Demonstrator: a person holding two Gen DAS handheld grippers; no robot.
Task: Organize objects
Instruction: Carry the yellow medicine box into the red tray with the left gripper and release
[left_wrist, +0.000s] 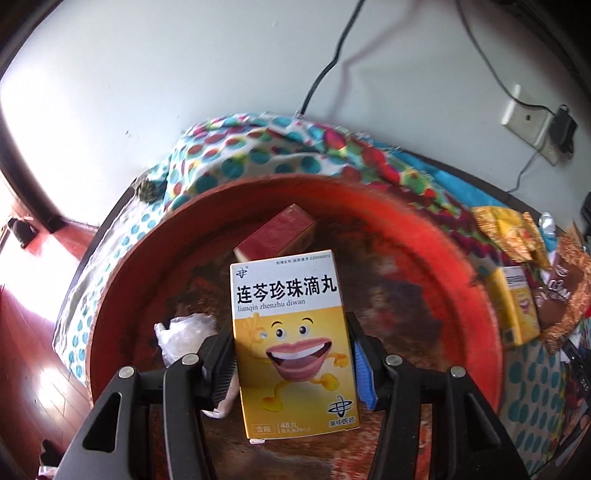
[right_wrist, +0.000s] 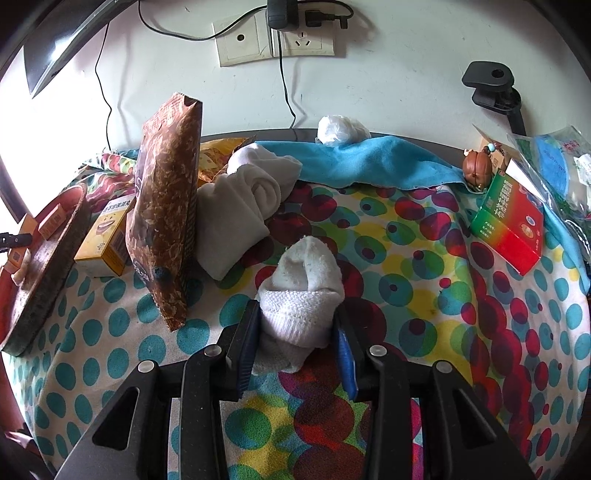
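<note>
My left gripper (left_wrist: 291, 354) is shut on a yellow and white medicine box (left_wrist: 291, 332) with a cartoon face, held upright over the round red tray (left_wrist: 436, 254). A dark red box (left_wrist: 277, 232) and a crumpled white plastic wrap (left_wrist: 184, 332) lie in the tray. My right gripper (right_wrist: 297, 336) is shut on a rolled white sock (right_wrist: 301, 291) just above the dotted tablecloth (right_wrist: 406, 258). The tray also shows at the left edge of the right wrist view (right_wrist: 44, 243).
On the cloth are a brown snack bag (right_wrist: 166, 206), a yellow box (right_wrist: 107, 236), another white sock roll (right_wrist: 243, 199), a blue towel (right_wrist: 369, 158), a green and red box (right_wrist: 511, 225) and a brown figurine (right_wrist: 478, 170). Wall sockets (right_wrist: 273, 40) and cables are behind.
</note>
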